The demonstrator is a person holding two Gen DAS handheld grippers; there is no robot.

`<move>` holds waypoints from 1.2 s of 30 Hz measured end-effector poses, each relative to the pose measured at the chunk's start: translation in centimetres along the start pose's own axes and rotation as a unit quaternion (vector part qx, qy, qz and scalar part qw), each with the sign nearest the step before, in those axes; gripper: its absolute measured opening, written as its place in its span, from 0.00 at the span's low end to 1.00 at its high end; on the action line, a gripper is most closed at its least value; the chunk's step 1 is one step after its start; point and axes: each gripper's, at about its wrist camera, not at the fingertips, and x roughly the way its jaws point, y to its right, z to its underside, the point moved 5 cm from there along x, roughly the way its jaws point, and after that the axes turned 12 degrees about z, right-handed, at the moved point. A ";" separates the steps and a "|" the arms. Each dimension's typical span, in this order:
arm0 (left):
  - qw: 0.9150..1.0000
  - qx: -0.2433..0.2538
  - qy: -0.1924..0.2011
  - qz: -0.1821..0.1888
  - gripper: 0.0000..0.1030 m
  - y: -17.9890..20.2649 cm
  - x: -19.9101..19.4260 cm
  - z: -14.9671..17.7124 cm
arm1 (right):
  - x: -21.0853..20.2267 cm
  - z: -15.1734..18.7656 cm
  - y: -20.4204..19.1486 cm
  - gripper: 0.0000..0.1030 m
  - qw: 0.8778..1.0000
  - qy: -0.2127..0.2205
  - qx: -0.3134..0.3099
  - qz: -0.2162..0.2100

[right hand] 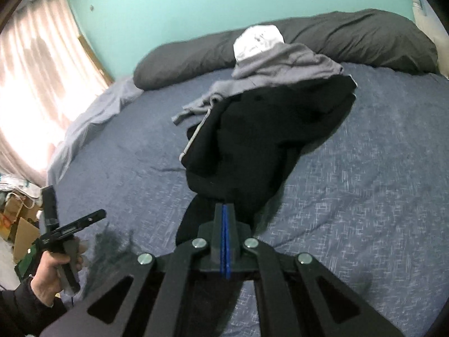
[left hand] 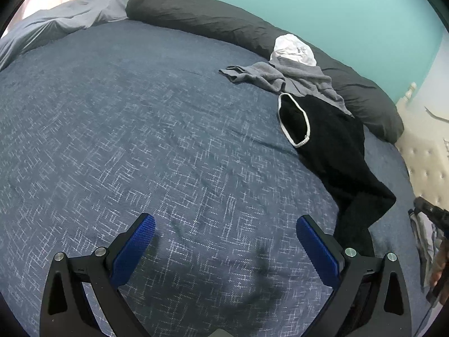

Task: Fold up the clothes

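Note:
A black garment [left hand: 336, 146] with a white-trimmed opening lies stretched on the blue bedspread [left hand: 140, 140]. A grey garment [left hand: 280, 77] and a white one [left hand: 294, 50] lie piled behind it against the pillow. My right gripper [right hand: 225, 210] is shut on the near end of the black garment [right hand: 266, 129], which is pulled taut towards me. My left gripper [left hand: 226, 233] is open and empty above bare bedspread, left of the black garment. It also shows in the right wrist view [right hand: 64, 230], held in a hand at the left.
A long dark grey pillow [left hand: 224, 19] runs along the teal wall [left hand: 336, 0]. A light grey sheet [left hand: 56, 22] bunches at the far left. A tufted cream headboard [left hand: 423, 163] stands at right. Curtains [right hand: 36, 70] and cardboard boxes [right hand: 19, 224] stand left of the bed.

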 end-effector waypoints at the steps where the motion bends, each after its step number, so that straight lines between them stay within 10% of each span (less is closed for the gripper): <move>1: 1.000 -0.001 -0.001 0.000 1.00 -0.1 0.0 0.0 | 0.6 -0.2 -0.6 0.10 1.000 -0.003 -0.007 0.003; 4: 1.000 -0.004 -0.001 -0.001 1.00 -0.3 0.1 -0.1 | 2.3 -0.6 -2.3 0.55 0.999 -0.010 -0.028 0.013; 6: 1.000 -0.008 -0.001 -0.001 1.00 -0.5 0.1 -0.1 | 3.4 -0.9 -3.4 0.64 0.999 -0.015 -0.042 0.020; 14: 1.000 -0.014 0.002 -0.005 1.00 -1.1 -0.1 -0.3 | 9.3 -0.9 -6.5 0.64 0.990 -0.051 -0.108 0.072; 21: 1.000 -0.016 0.000 -0.003 1.00 -1.3 0.0 -0.3 | 11.0 -0.8 -6.3 0.08 0.989 -0.057 -0.107 0.083; 36: 1.000 -0.003 -0.002 -0.006 1.00 -0.7 -0.1 0.1 | -2.3 0.8 -1.2 0.05 0.998 0.028 -0.049 0.017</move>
